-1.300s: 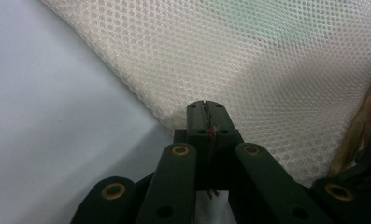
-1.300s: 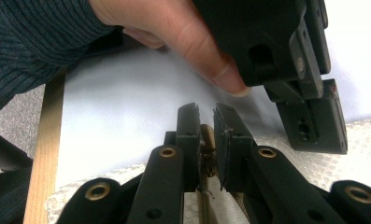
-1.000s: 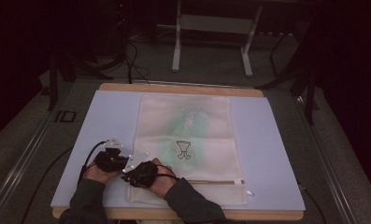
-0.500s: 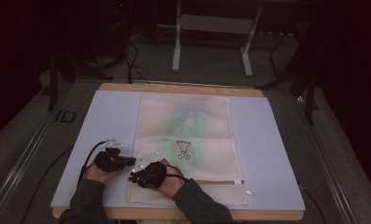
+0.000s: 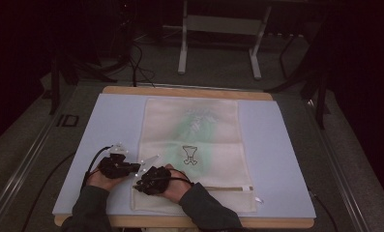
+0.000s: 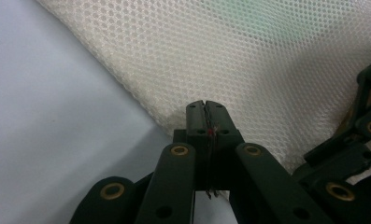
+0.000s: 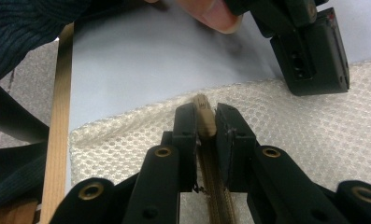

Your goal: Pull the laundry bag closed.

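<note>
1. The mesh laundry bag (image 5: 194, 145) lies flat on the desk (image 5: 286, 159).
2. Its zipper pull (image 7: 204, 120) sits between the right gripper (image 7: 205, 122) jaws, clamped.
3. The left gripper (image 6: 206, 112) jaws are together, pinching the bag's edge.

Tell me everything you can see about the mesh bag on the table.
The mesh bag is a cream, honeycomb-net rectangle lying flat on the pale blue table, long side running away from the person. Something green shows through its middle, under a small dark printed emblem. A tan zipper runs along its near end. The right hand-held gripper closes on the zipper's pull at the bag's near left corner; the left hand-held gripper pinches the mesh edge beside it.
</note>
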Demonstrator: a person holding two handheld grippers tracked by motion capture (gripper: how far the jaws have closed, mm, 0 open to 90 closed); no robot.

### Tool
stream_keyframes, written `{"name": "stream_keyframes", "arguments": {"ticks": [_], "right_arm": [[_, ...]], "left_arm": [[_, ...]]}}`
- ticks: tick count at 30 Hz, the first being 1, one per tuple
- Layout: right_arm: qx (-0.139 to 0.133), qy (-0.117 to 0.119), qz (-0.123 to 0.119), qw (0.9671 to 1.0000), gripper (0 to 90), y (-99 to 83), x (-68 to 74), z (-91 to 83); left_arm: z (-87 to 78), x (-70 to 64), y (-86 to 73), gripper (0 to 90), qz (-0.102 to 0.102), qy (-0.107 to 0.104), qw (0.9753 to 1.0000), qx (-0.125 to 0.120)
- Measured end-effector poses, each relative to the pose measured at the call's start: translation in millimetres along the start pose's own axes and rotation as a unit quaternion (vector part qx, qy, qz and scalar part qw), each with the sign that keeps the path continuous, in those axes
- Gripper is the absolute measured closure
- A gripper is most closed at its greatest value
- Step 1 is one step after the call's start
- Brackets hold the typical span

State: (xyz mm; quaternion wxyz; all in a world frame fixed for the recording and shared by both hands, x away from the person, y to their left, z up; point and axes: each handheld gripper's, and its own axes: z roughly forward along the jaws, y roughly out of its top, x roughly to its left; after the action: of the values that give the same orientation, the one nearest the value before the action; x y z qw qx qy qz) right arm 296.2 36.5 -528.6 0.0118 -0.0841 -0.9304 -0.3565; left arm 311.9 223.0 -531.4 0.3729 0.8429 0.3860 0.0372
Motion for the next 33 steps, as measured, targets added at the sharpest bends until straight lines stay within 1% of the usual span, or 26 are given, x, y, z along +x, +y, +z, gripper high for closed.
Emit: {"name": "stream_keyframes", "arguments": {"ticks": [1,3,6,11,16,17,19,20,22,26,28,30,33], "right_arm": [[0.002,0.000,0.002,1.0000,80.4,0.7,0.0,0.2],[0.007,-0.004,-0.004,1.0000,81.1,1.5,1.2,0.6],[0.004,-0.005,-0.005,1.0000,81.3,0.6,1.4,0.7],[0.000,-0.007,-0.009,0.9999,81.3,-1.3,1.6,0.4],[-0.009,-0.005,-0.001,0.9999,81.3,-3.6,1.3,0.5],[-0.009,-0.006,-0.003,0.9999,81.3,-3.6,1.8,0.3],[-0.009,-0.010,-0.006,0.9999,81.4,-3.8,2.9,0.4],[-0.010,-0.011,-0.008,0.9999,81.4,-3.9,3.2,0.5],[-0.009,-0.011,-0.009,0.9998,81.4,-4.0,3.4,0.4],[-0.010,-0.016,-0.017,0.9997,81.3,-4.6,5.0,0.2],[-0.010,-0.011,-0.020,0.9997,79.8,-5.6,4.8,-0.7],[-0.011,0.000,-0.015,0.9998,78.5,-6.7,1.7,-2.4],[-0.006,0.003,-0.013,0.9999,78.1,-7.4,0.8,-4.6]], "left_arm": [[-0.1,-0.2,0.0,89.0,0.001,-0.001,1.0000,0.001],[-0.3,-1.4,-0.3,89.1,0.002,-0.001,1.0000,0.003],[-0.6,-1.9,-1.1,89.1,-0.001,-0.007,1.0000,0.005],[-2.3,-5.2,-3.2,89.2,0.005,-0.009,0.9999,0.011],[-4.5,-10.5,-5.7,89.1,0.008,-0.011,0.9998,0.015],[-4.9,-11.8,-6.1,89.2,0.011,-0.012,0.9997,0.020],[-5.8,-15.0,-7.3,89.1,0.015,-0.010,0.9996,0.023],[-6.3,-16.0,-7.7,89.2,0.018,-0.010,0.9994,0.028],[-6.5,-17.1,-8.2,89.2,0.018,-0.009,0.9994,0.028],[-8.1,-20.9,-9.5,89.3,0.021,-0.005,0.9991,0.036],[-8.6,-21.8,-10.6,89.2,0.018,-0.008,0.9991,0.037],[-9.4,-21.7,-11.5,89.3,0.016,-0.010,0.9991,0.038],[-9.9,-22.9,-11.4,89.4,0.018,-0.008,0.9989,0.042]]}}
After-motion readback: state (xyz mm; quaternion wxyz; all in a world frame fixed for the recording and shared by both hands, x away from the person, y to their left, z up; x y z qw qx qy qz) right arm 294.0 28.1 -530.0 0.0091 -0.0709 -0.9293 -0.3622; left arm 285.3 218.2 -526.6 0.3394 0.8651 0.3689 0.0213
